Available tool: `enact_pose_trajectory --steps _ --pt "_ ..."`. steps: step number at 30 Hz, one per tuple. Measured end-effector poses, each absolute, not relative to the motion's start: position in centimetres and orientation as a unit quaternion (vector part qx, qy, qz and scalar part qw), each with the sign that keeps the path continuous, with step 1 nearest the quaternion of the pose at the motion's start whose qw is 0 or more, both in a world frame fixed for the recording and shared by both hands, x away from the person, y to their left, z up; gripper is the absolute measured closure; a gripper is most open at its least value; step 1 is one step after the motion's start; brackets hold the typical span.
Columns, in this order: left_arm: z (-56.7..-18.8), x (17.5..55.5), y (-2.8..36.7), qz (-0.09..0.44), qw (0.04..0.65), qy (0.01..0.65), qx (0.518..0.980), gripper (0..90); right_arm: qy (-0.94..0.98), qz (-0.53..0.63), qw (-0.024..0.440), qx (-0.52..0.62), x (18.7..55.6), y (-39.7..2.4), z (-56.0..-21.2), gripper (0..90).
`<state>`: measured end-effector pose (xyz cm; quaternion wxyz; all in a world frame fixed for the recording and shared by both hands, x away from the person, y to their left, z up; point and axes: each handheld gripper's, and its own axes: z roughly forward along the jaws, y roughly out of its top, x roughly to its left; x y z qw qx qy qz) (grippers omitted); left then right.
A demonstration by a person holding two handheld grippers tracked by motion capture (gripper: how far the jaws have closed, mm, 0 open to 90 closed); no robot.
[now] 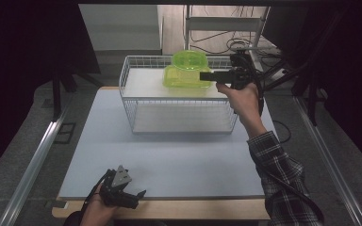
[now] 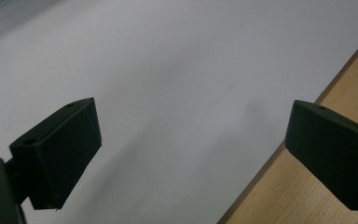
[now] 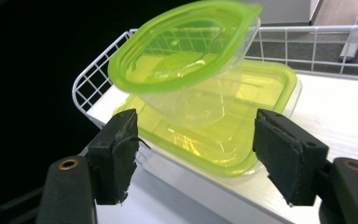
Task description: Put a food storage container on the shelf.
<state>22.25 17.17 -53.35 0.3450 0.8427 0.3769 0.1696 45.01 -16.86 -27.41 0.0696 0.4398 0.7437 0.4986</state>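
Overhead, the table [image 1: 169, 160] presents a pale blue-white top over a light wood board whose edge shows along the near side. Grey floor surrounds it, with metal rails running down both sides, dark curtains to left and right, and a tangle of cables on the floor behind.

One white wire basket [image 1: 179, 96] stands at the far middle of the table, with a white upper shelf and a lower level beneath it.

Two green-lidded clear plastic containers are counted, both on the upper shelf toward its right end. The flat rectangular container [image 3: 242, 116] lies on the shelf; the round container [image 3: 186, 60] sits on top of it, tilted in the right gripper view.

Two tongs are counted, each in one hand. The right tongs [image 1: 207, 75] are held level at the basket's right end, pointing at the containers. Their jaws stand well apart, one on either side of the stacked pair as seen in the right gripper view, and the pads press on neither container. The forearm behind them wears a plaid sleeve [image 1: 283, 183].

The left tongs [image 1: 139, 194] rest low at the near edge of the table, left of centre. Their jaws are wide apart with nothing between them, over the bare top and wood edge.
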Motion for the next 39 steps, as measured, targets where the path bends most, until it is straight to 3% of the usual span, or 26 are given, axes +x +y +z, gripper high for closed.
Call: enact_pose_trajectory --steps 21,39 --pt "-53.3 22.3 17.2 0.169 0.348 0.378 0.841 3.4 0.768 0.487 0.081 0.409 42.4 -17.7 -30.0 19.2" --pt "-53.3 22.3 17.2 0.171 0.346 0.376 0.842 3.3 0.782 0.484 0.090 0.382 40.2 -17.7 -32.3 15.4"
